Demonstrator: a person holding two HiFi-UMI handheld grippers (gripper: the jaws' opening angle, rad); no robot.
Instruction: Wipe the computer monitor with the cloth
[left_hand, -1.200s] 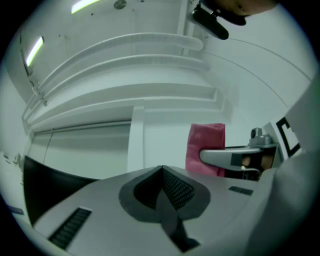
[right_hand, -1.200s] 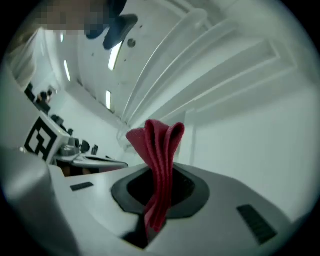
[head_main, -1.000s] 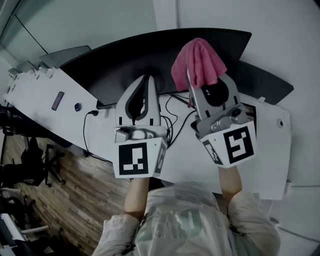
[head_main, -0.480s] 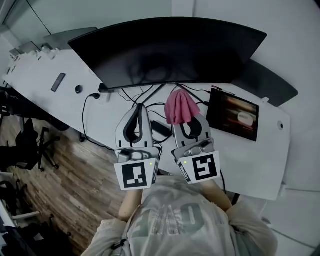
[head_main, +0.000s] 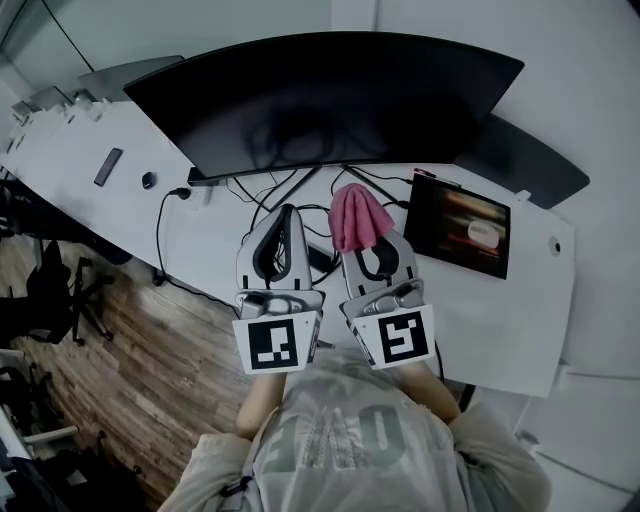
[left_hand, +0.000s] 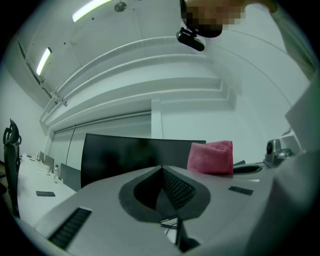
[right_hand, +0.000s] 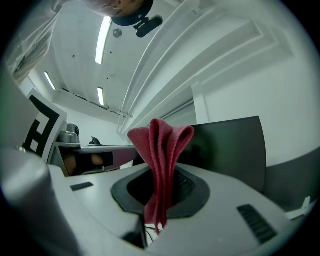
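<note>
Left claw (head_main: 289, 215), lower centre: jaws together, empty. Right claw (head_main: 368, 245) just beside it: clamped on pink cloth (head_main: 358, 215), folds bunched above tips, frame centre. Both over white counter (head_main: 500, 320). Monitor (head_main: 330, 95) spans upper frame, apart from cloth. Suggest: lead with cloth wad only, keep claw tips off panel, light pressure, overlapping passes edge to edge.

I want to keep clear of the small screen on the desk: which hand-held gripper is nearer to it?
Right. The right hand-held gripper, holding the cloth, sits just left of the small screen; the left hand-held gripper is farther left, beyond it.
</note>
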